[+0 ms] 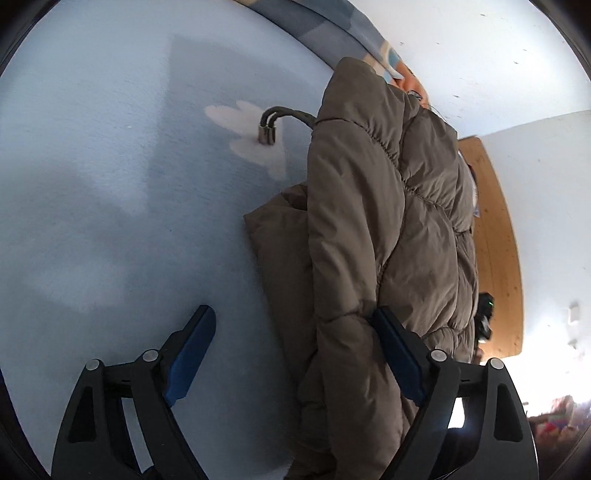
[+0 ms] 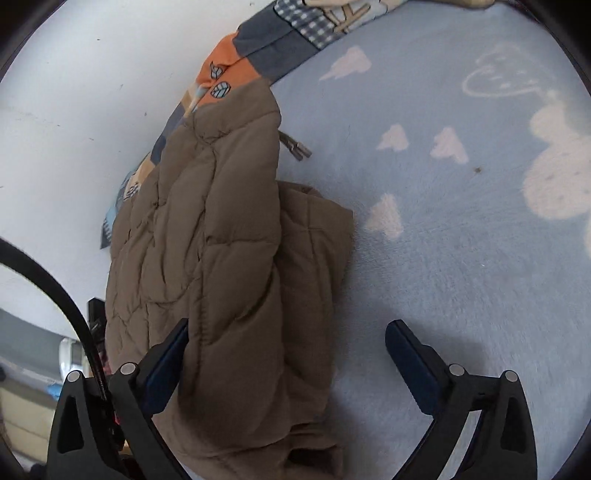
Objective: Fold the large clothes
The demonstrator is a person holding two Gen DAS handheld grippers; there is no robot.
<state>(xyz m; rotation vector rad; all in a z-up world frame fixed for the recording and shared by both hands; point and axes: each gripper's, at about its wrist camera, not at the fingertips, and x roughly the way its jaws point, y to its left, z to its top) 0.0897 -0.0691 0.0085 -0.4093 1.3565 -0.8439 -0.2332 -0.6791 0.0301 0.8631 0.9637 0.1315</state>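
Left wrist view: the light-blue fleece blanket is seen across the left and centre, with a white cloud print on it. On that print a doubled drawcord with metal tips is resting; it runs out from under the jacket's edge. The left gripper is seen with its fingers well apart; nothing is pinched. The left finger stands over bare blanket, while the right finger lies against the side of the taupe quilted puffer jacket, whose lower fold bulges into the gap. The jacket is folded lengthwise into a long bundle on the blanket, close to the white wall. A patchwork duvet is seen along the far edge, and a wooden board beyond the jacket. Right wrist view: a black cable is seen at far left, then the wall, the duvet with orange and checked patches, and the jacket. The drawcord tips are seen just beside its upper edge. The right gripper is likewise spread wide; its left finger touches the jacket's flank, part of the bundle lies between the fingers unpressed, and the right finger stands over the blanket. Pale cloud prints are noted at right.
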